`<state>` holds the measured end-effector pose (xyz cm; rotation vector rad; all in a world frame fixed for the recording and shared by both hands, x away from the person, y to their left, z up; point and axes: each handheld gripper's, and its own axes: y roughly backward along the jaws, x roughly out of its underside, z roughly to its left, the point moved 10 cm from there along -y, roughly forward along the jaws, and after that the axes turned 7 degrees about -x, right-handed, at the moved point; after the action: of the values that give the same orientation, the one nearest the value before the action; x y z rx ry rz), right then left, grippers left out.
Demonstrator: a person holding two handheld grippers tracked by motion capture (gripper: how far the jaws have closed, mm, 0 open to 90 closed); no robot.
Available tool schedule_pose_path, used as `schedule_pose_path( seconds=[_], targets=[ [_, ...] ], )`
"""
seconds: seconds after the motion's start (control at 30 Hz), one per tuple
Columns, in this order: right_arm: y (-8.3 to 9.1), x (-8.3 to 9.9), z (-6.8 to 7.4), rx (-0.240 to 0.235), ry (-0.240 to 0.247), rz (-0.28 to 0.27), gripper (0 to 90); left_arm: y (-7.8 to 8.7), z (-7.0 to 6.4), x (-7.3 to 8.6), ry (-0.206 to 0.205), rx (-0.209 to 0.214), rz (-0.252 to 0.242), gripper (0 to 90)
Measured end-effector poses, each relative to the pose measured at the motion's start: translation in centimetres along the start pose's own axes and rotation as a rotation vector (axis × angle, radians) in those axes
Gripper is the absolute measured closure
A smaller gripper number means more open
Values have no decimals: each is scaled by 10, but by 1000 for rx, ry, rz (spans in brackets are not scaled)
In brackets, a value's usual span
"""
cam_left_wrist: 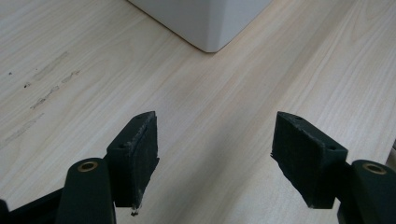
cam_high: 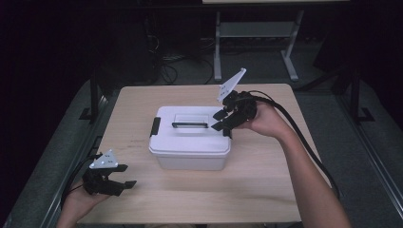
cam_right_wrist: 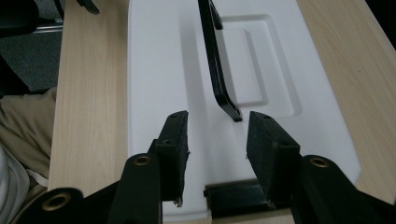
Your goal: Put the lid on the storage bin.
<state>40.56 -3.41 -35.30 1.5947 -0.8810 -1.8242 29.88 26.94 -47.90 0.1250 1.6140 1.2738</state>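
A white lidded storage box stands in the middle of the wooden table. A black carry handle lies flat in a recess on its lid, and black latches sit at both ends, the left latch in plain sight. My right gripper hovers open over the box's right end. In the right gripper view its jaws straddle the lid just above the right latch, with the handle running away ahead. My left gripper rests open near the table's front left, and the box corner lies ahead of it.
Faint scuff marks mark the bare wood ahead of the left gripper. Beyond the table's far edge stands a metal table frame with cables on the dark floor. Grey floor strips run along both sides of the table.
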Motion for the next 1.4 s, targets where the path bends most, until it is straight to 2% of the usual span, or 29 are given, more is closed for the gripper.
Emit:
schedule_pose_path(
  seconds=[0.2, 0.43, 0.5, 0.6, 0.83, 1.07, 1.17, 1.4],
  targets=[
    [4, 9, 1, 6, -17, 12, 573, -1, 0, 0, 3, 1, 0, 309],
    [7, 12, 3, 11, -15, 21, 567, 0, 0, 1, 5, -2, 2, 307],
    [8, 15, 3, 20, -6, 7, 568, 0, 0, 1, 6, -2, 2, 307],
    [7, 22, 2, 14, -32, 25, 563, -1, 0, 0, 3, 2, 2, 307],
    [7, 36, 2, 15, -48, 24, 559, -2, 0, 0, 6, 6, 4, 307],
    [12, 38, 3, 24, -52, 15, 558, -2, 0, 1, 6, 3, 2, 307],
    [13, 43, 3, 27, -72, 14, 550, -2, 1, 1, 11, 4, 3, 307],
    [14, 50, 3, 26, -75, 18, 541, -2, 1, 1, 14, 7, 0, 302]
  ],
)
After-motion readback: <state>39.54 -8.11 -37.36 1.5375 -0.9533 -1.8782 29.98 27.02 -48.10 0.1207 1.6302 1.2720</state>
